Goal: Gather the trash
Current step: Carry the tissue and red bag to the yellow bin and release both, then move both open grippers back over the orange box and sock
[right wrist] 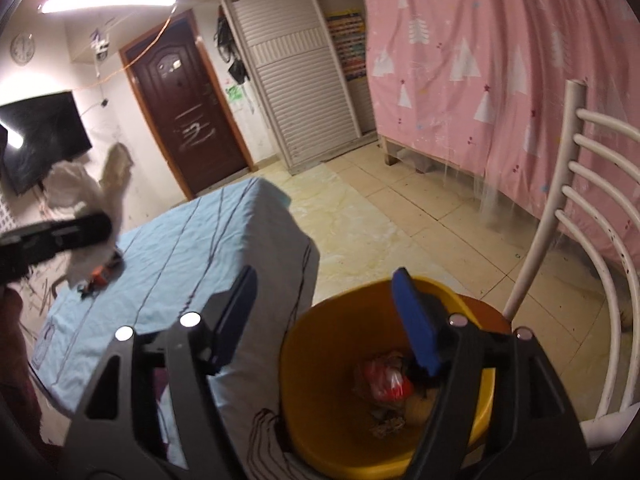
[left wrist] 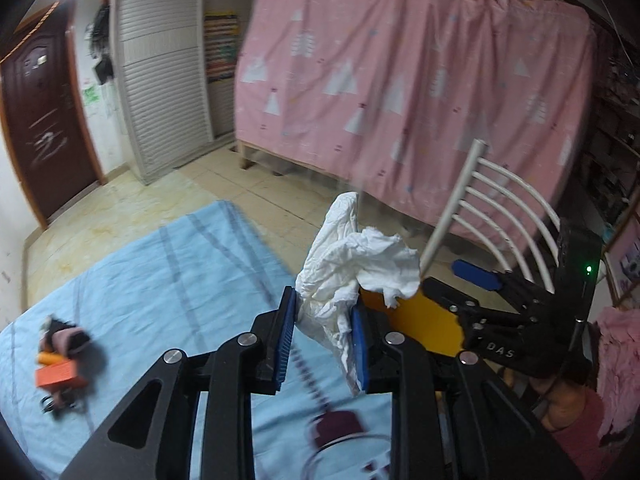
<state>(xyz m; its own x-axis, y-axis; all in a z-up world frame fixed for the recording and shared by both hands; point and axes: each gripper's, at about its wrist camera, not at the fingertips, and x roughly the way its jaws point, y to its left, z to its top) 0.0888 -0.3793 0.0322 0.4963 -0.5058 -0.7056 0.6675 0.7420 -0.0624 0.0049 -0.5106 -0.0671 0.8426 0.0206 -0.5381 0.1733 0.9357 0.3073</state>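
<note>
Crumpled white tissue (left wrist: 352, 264) clamped between the blue pads of the left gripper (left wrist: 324, 336), its lower folds pinched in the narrow gap and its bulk billowing up and to the right above the fingertips; the left gripper points obliquely downward over the blue bedsheet (left wrist: 160, 280), and in the right wrist view appears at the left edge as a dark blurred finger with the same tissue (right wrist: 80, 192) raised above the bed. Right gripper (right wrist: 324, 320) with jaws spread apart and nothing between them, angled downward above the yellow trash bin (right wrist: 320, 420), its right blue pad (right wrist: 416, 320) overlapping the bin's rim in the view. The bin, standing on the tiled floor (right wrist: 380, 216) just beside the bed corner, holds a red-and-clear plastic wrapper (right wrist: 384, 376) and other scraps too small to identify. In the left wrist view the tissue lies up and to the left of the bin's yellow wall (left wrist: 424, 320), with the right gripper (left wrist: 476, 280) to the right of it. White metal chair back (right wrist: 580, 200) beside the bin; pink tree-print curtain (left wrist: 400, 80) behind; small orange and dark items (left wrist: 60, 360) lie farther along the sheet
</note>
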